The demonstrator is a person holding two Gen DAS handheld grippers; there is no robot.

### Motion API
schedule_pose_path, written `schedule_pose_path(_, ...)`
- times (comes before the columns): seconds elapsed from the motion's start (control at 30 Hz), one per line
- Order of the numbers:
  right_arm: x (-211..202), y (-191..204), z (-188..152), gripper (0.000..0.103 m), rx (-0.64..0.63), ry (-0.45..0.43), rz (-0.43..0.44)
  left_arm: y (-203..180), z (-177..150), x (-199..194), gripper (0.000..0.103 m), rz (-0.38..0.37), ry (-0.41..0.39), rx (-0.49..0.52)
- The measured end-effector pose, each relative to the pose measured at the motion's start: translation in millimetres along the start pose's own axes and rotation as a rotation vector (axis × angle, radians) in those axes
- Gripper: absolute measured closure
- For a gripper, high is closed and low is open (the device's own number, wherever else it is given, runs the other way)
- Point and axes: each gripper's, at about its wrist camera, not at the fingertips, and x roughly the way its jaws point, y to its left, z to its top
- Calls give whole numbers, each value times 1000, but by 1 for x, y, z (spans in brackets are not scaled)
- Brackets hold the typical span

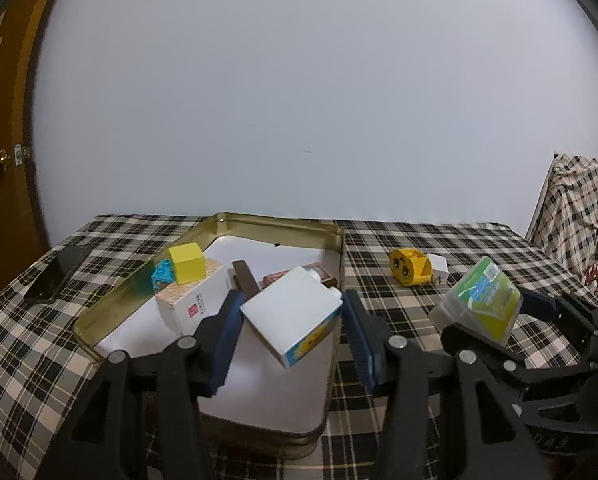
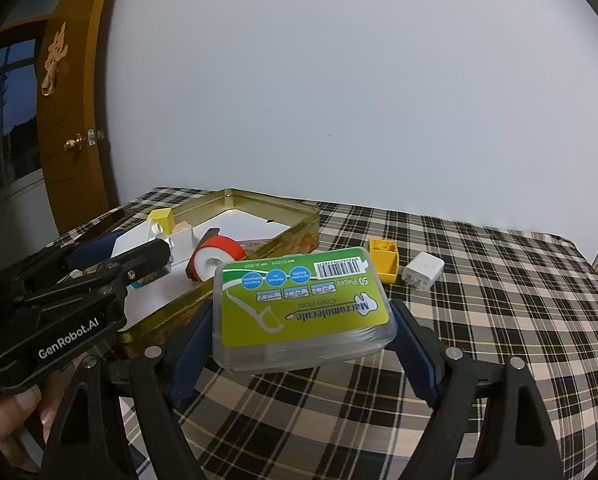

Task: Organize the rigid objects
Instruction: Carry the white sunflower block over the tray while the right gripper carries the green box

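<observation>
Left gripper (image 1: 291, 320) clamps the white plastic block (image 1: 293, 314); right gripper (image 2: 303, 332) clamps the clear floss-pick box (image 2: 303, 312). Both look light, rigid, slick; side grips suit.

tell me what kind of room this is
Probably a room in a home: a table under a checked cloth, a wooden door with a brass knob, and household odds and ends going into a gold tin.

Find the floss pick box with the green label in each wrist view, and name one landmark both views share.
Left wrist view: floss pick box at right, held in the right gripper.
Right wrist view: lower centre, between the jaws.
Shared landmark: gold tin on the plaid cloth.
</observation>
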Motion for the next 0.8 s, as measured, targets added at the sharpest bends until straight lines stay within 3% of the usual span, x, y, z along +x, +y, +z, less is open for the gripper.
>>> schedule_pose_path(0.8, 28, 35, 12, 18, -53, 34, 78, 54, 3, 5, 53, 54, 30, -44)
